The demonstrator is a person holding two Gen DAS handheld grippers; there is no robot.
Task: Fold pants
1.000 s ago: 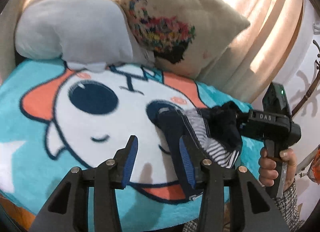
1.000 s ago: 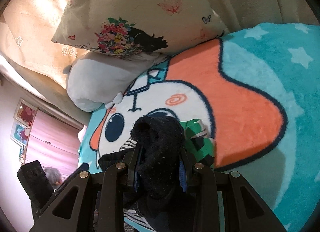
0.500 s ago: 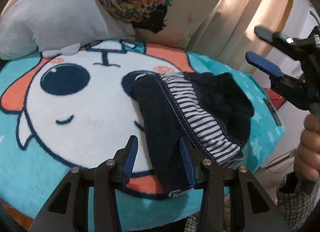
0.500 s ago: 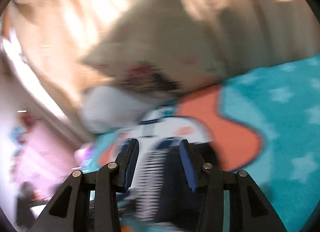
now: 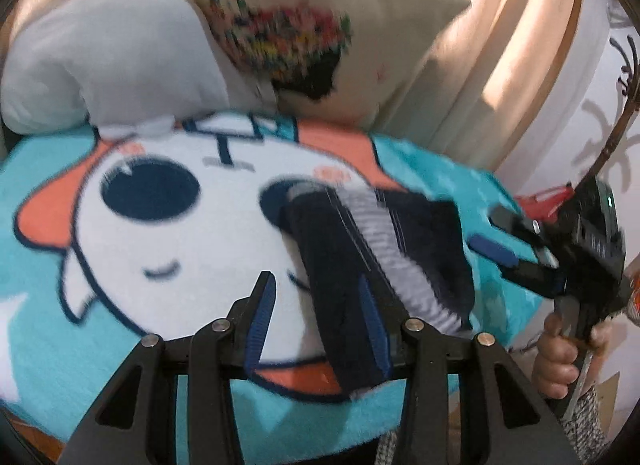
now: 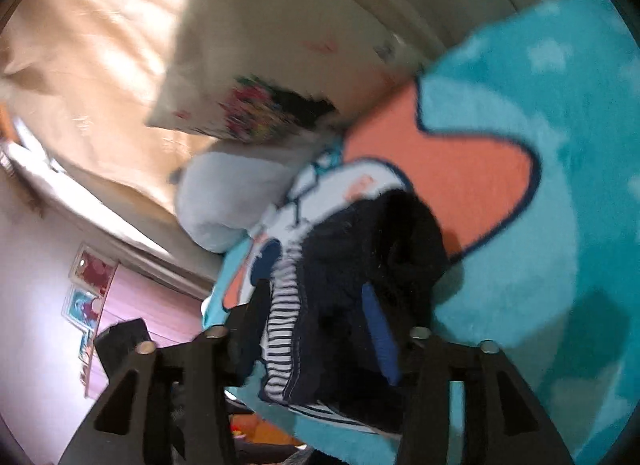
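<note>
The dark navy pants (image 5: 340, 265) with a striped lining lie folded in a bundle on the cartoon blanket (image 5: 120, 265), right of centre in the left wrist view. My left gripper (image 5: 316, 313) is open, its right finger over the bundle's near edge. My right gripper (image 5: 508, 241) is open, just right of the bundle. In the right wrist view the pants (image 6: 360, 265) lie between and beyond the open right gripper (image 6: 320, 325).
A grey plush cushion (image 5: 108, 65) and a beige floral pillow (image 5: 320, 25) lean at the back of the blanket. Curtains (image 5: 520, 45) hang behind. The blanket's edge (image 5: 500, 201) drops off at the right, by the hand.
My right gripper let go of the pants, lifted away, and has come back low beside the bundle, open. The pants now lie flat on the blanket. My left gripper stayed open.
</note>
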